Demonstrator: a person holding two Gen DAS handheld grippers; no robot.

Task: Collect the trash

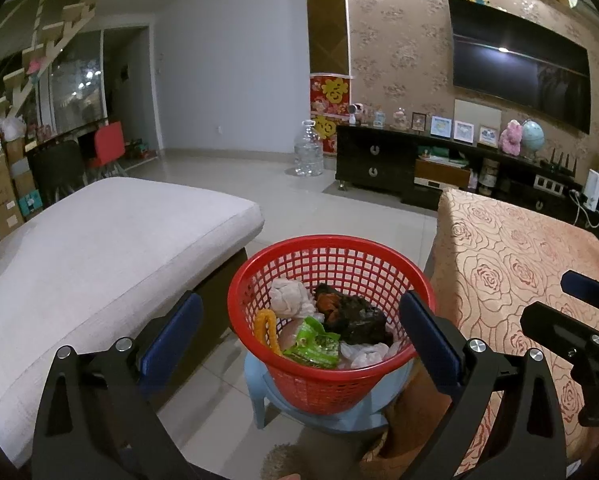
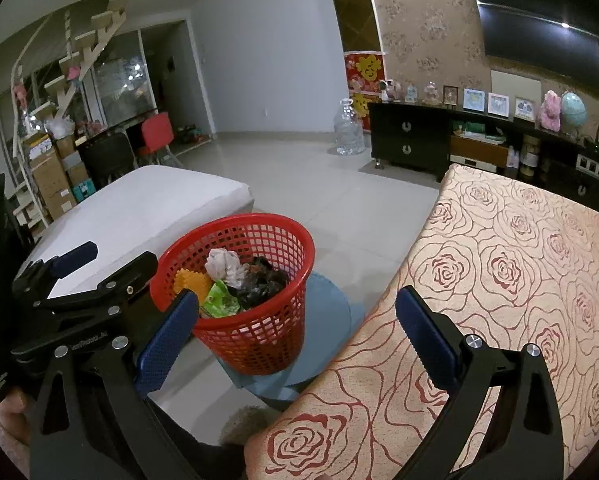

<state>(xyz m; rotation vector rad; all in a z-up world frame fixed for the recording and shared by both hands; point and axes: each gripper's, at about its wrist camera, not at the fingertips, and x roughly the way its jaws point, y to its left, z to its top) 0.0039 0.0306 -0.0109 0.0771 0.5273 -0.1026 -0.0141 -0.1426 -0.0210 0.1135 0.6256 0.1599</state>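
Observation:
A red mesh basket [image 1: 331,384] stands on a pale blue plastic stool [image 1: 259,384]. It holds crumpled white tissue [image 1: 289,296], a green wrapper [image 1: 313,346], dark crumpled trash [image 1: 355,316], an orange spiky piece [image 1: 268,330] and a white bag [image 1: 365,354]. My left gripper [image 1: 301,332] is open and empty, its pads either side of the basket's near rim. My right gripper [image 2: 295,328] is open and empty, between the basket [image 2: 255,340] and the rose-patterned table [image 2: 499,300]. The right gripper also shows in the left wrist view [image 1: 579,312].
A white cushioned seat [image 1: 99,248] lies left of the basket. The rose-patterned tablecloth [image 1: 507,280] covers a table on the right. A dark TV cabinet [image 1: 379,160] and a clear water jug [image 1: 308,150] stand by the far wall across tiled floor.

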